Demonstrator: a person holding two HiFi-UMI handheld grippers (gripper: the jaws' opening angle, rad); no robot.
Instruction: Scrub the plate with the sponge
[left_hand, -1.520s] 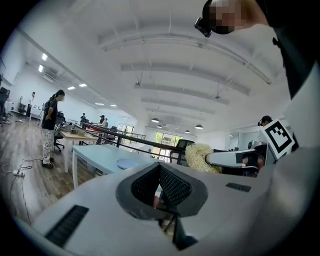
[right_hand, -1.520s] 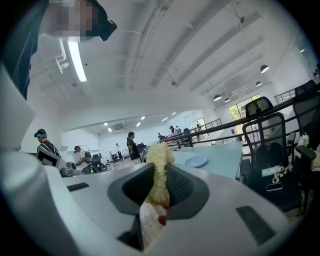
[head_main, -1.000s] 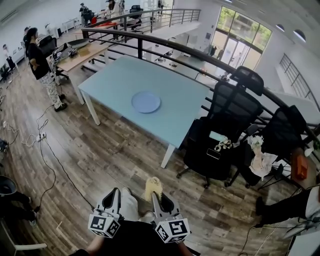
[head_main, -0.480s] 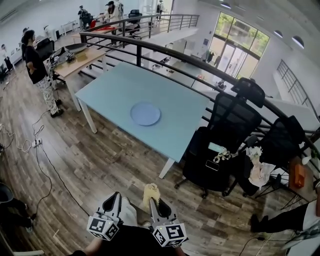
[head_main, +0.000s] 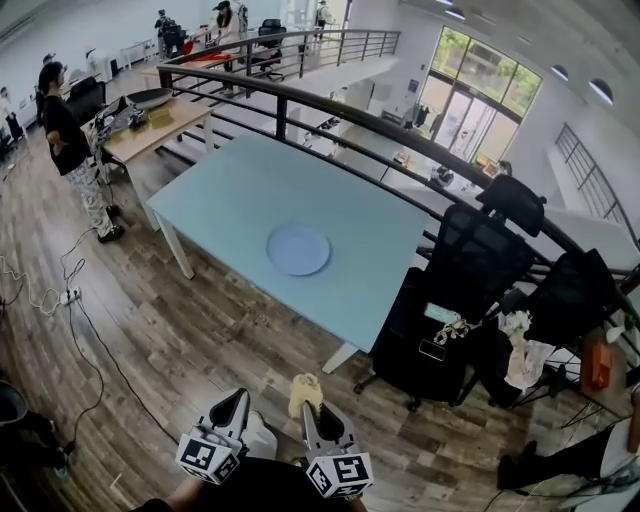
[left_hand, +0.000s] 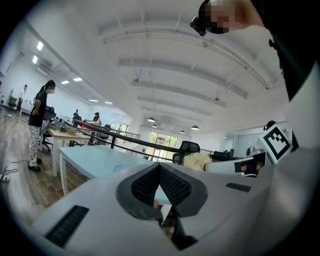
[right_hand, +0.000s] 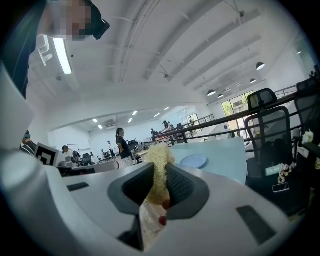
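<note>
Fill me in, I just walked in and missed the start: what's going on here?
A person stands on the wooden floor, short of the pale blue table, with a gripper in each hand. The right tongs are shut on a yellowish fibrous sponge; the left tongs are shut and empty. The round light-blue plate lies alone on the table, untouched, so scrubbing has not begun.

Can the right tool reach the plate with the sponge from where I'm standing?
Probably not yet: the right tool, shut on the sponge, is over the floor well short of the table, where the plate lies. Nothing blocks the way; step closer.
</note>
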